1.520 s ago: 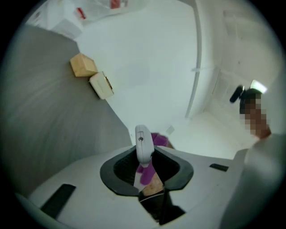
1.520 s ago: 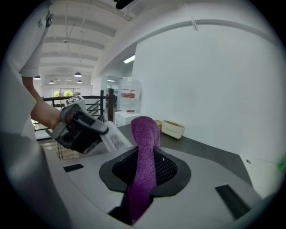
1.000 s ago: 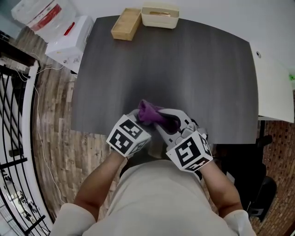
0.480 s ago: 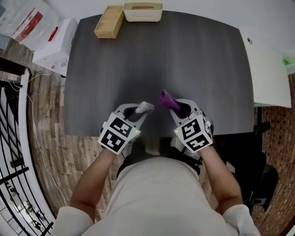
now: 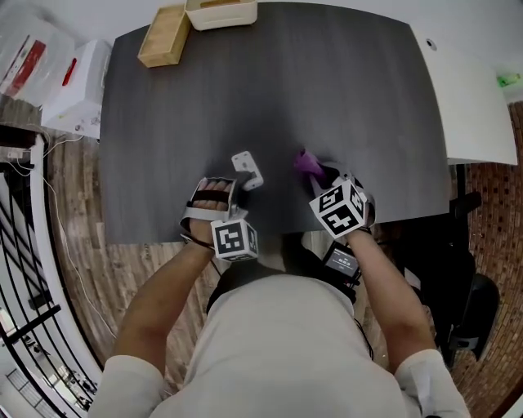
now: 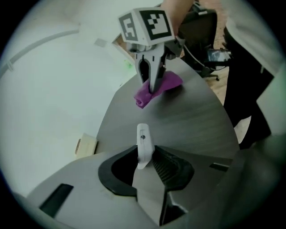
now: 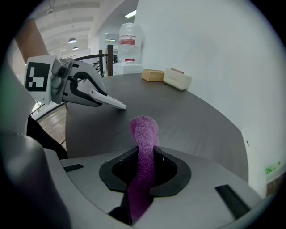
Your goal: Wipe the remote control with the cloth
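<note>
A small white remote control (image 5: 248, 170) juts from my left gripper (image 5: 239, 186), which is shut on its near end; it hangs just over the dark table (image 5: 278, 90) near the front edge. In the left gripper view the remote (image 6: 144, 147) stands up between the jaws. A purple cloth (image 5: 308, 163) sticks out of my right gripper (image 5: 320, 175), shut on it, a short way right of the remote and apart from it. The cloth (image 7: 144, 134) runs up through the right jaws, and the left gripper (image 7: 111, 103) shows beyond with the remote.
A wooden box (image 5: 164, 36) and a cream tray (image 5: 221, 14) sit at the table's far left corner. A white side table (image 5: 474, 106) adjoins the right edge. A white box (image 5: 75, 90) lies on the floor at left, a black chair (image 5: 462, 245) at right.
The grippers have parted: the cloth came off the remote and went right with the right gripper. Both dropped toward the table, and the left gripper rolled over with the remote.
</note>
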A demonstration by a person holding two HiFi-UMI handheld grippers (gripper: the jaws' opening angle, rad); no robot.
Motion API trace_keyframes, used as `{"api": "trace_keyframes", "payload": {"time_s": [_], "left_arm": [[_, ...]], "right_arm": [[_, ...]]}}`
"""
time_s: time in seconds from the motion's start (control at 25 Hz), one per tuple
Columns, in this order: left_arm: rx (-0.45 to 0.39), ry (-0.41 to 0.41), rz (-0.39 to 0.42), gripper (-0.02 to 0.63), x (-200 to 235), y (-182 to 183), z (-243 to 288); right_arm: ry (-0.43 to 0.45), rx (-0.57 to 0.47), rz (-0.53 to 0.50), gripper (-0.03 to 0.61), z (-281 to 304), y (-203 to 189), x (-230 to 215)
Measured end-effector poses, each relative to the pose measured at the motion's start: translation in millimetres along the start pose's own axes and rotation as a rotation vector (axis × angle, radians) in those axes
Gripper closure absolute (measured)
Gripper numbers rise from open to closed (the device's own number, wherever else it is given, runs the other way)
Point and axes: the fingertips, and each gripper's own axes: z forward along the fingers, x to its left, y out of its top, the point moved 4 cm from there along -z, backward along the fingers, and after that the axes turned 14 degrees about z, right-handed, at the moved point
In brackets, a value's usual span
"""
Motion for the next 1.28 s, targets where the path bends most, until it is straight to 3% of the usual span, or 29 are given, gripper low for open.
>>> {"api": "trace_keyframes", "payload": {"time_s": [0.4,0.76,0.92,1.04,1.28], "left_arm": [[0.014,-0.139,0.205,0.437,-52,18,17],[-0.023,-0.29,0.267,0.397,-55,17,11],[-0.046,-0.362,0.316,0.308,-59,8,3],[-0.069,-0.43,0.439,0.245,-64,-7,-6],[-0.136,-0.541,0.8,0.192,-51,-26,4]], "right_arm": [[0.042,0.017,-0.022,0.499,11,-15,6],[0.088,0.038,-0.008,0.499,16,-21,10],[0.098,0.044,0.004,0.499,17,-24,11],[0.108,0.049,0.003,0.499,18,-26,12],[0.131,0.069,-0.016,0.499,19,-27,16]]}}
